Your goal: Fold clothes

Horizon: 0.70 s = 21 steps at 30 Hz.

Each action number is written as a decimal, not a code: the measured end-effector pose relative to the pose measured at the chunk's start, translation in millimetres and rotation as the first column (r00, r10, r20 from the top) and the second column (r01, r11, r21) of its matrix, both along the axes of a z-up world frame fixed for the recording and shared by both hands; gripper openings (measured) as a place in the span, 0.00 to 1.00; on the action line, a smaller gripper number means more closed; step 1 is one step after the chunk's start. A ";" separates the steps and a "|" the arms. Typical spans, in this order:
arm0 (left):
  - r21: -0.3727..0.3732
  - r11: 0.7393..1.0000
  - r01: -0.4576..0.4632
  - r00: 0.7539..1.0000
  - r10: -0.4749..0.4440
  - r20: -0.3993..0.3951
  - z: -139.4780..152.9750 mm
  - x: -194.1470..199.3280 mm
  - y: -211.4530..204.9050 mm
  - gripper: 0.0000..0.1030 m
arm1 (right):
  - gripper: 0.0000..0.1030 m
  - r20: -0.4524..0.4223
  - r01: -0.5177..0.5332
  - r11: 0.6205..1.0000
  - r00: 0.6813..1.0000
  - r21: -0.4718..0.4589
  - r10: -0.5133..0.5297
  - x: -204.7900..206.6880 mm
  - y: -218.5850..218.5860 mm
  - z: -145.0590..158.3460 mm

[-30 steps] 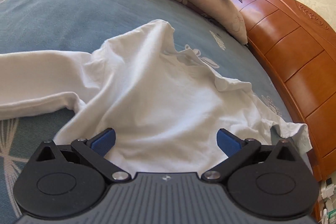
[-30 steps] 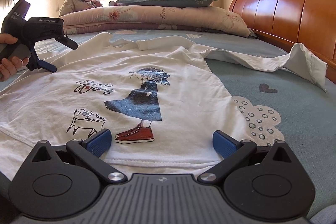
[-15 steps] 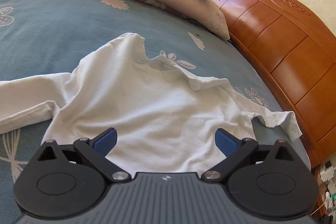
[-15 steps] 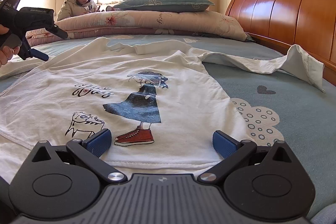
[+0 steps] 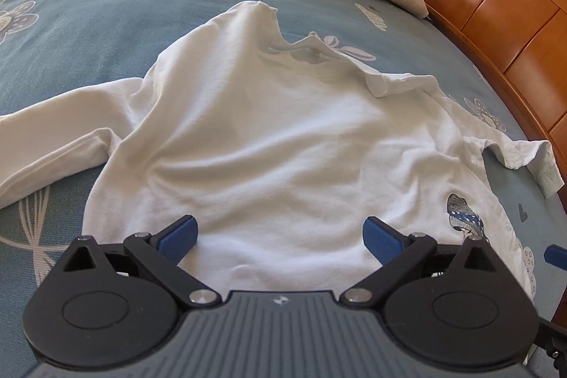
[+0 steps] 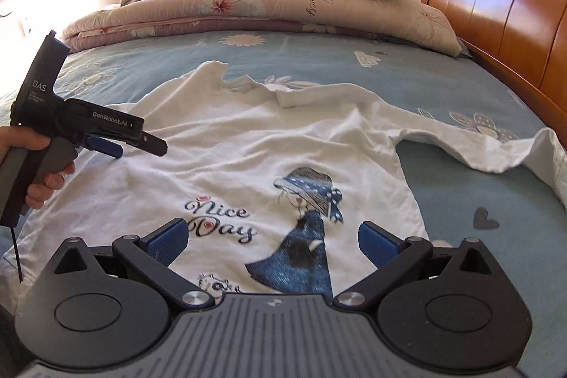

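White long-sleeve shirt (image 6: 269,158) lies print-side up on the blue bedsheet (image 6: 319,66), filling the centre of both views, collar toward the top of frame near the rolled quilt (image 6: 248,9), hem at the bottom under the tools. Left gripper (image 5: 280,234) hangs w/ jaws wide, nothing between them, over the plain half of the shirt; in the right-wrist view it's at mid-left, held in a hand (image 6: 39,165), blue pad just above the cloth near the shoulder, touching or not I can't tell. Right gripper (image 6: 271,241) also spread wide & empty, low-centre over the "Nice Day" print (image 6: 219,218). One sleeve (image 6: 478,147) trails to the right edge toward the wooden headboard (image 6: 496,16); the other sleeve (image 5: 53,147) runs off at mid-left of the left-wrist view. Judgement: nothing folded yet, step in hand is picking grip pts for the first fold. To do it well: smooth the ripples around the collar first, take one side at shoulder + hem w/ both tools, pinch a single layer edge not a bunch, lift low, carry over evenly so the crease runs straight top to bottom, then lay the sleeve back along the body. Thin fabric, so a one-sided pull would prob. skew it.
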State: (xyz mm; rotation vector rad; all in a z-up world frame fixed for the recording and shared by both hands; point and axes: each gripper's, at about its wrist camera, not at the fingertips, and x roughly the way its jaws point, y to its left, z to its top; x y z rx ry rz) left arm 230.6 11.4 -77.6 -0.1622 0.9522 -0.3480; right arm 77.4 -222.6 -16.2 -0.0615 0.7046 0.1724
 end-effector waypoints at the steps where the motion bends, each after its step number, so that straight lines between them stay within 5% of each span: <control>1: 0.010 1.000 0.004 1.000 -0.004 0.002 0.1 -0.5 -1.6 0.96 | 1.00 -0.012 -0.026 1.000 1.000 -0.012 0.026 12.8 8.6 -0.8; 7: 0.079 0.996 0.038 0.999 -0.040 0.023 -2.1 -4.8 -11.1 0.97 | 1.00 -0.144 -0.074 0.997 0.987 -0.036 0.068 65.1 48.9 -57.2; 17: 0.113 0.992 0.046 0.998 -0.051 0.038 -4.0 -6.3 -17.6 0.99 | 1.00 -0.063 0.001 1.000 0.998 0.001 -0.001 -22.1 10.1 -72.6; 21: 0.128 0.990 0.055 0.997 -0.062 0.051 -4.9 -8.9 -18.7 0.99 | 1.00 -0.077 0.001 1.000 0.997 -0.014 -0.002 -21.1 10.4 -68.3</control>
